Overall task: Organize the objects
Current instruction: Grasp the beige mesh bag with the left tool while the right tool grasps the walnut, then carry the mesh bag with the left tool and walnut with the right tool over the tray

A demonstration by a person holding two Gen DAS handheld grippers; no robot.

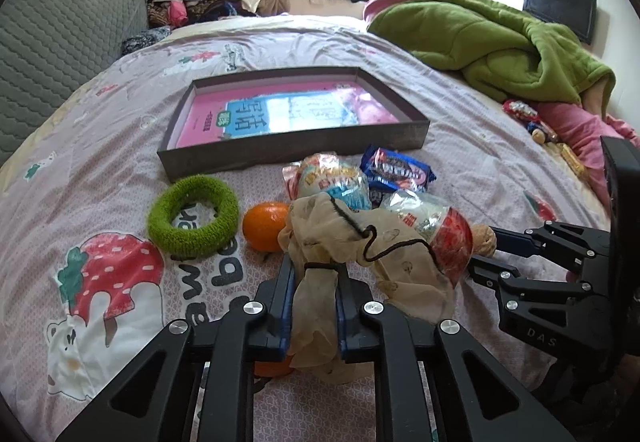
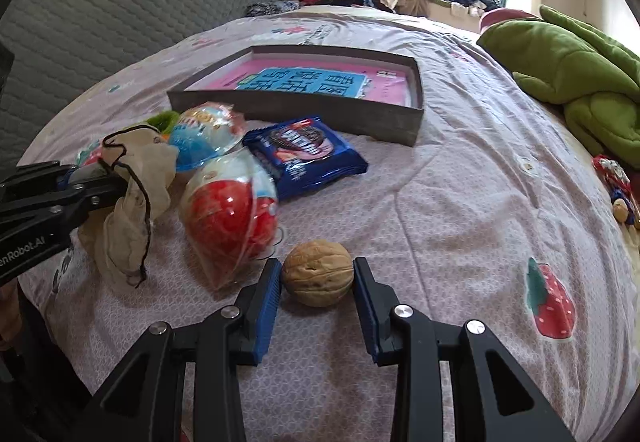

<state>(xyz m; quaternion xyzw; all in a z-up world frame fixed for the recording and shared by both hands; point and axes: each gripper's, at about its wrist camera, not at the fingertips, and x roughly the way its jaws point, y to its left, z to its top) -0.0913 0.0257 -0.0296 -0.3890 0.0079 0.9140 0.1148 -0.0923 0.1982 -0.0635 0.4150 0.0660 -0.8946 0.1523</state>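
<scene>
1. Nearest the lens, the left tongs (image 1: 314, 278) are clamped on a beige drawstring pouch (image 1: 340, 238), whose cloth bunches between the blue pads and spills forward over the bed (image 2: 460, 201). The right tongs (image 2: 317, 274) are closed on a walnut (image 2: 318, 273), both pads against its shell, and it sits on the sheet.
2. Bed: its pale patterned sheet fills both views. Ahead and right of the walnut lies a broad bare stretch reaching toward the strawberry print (image 2: 550, 304). A green blanket (image 1: 500, 41) is heaped along the far right edge, and a grey quilted headboard (image 1: 60, 41) closes the left side.
3. Dark shallow box (image 1: 296, 151): it lies flat beyond the cluster, open on top, near wall facing the tongs. Inside is a pink and blue book (image 1: 288, 113), lying flat and covering most of the floor of the box.
4. Blue biscuit packet (image 2: 306, 155): just in front of the box's near wall, apart from it.
5. Two egg-shaped wrapped sweets: the red one (image 2: 230, 217) lies just left of the walnut, touching the pouch; the blue one (image 2: 206, 139) lies behind it.
6. Green fuzzy ring (image 1: 194, 215): flat on the sheet left of the cluster, near the box's front corner.
7. Orange (image 1: 266, 226): between the ring and the pouch, just beside both.
</scene>
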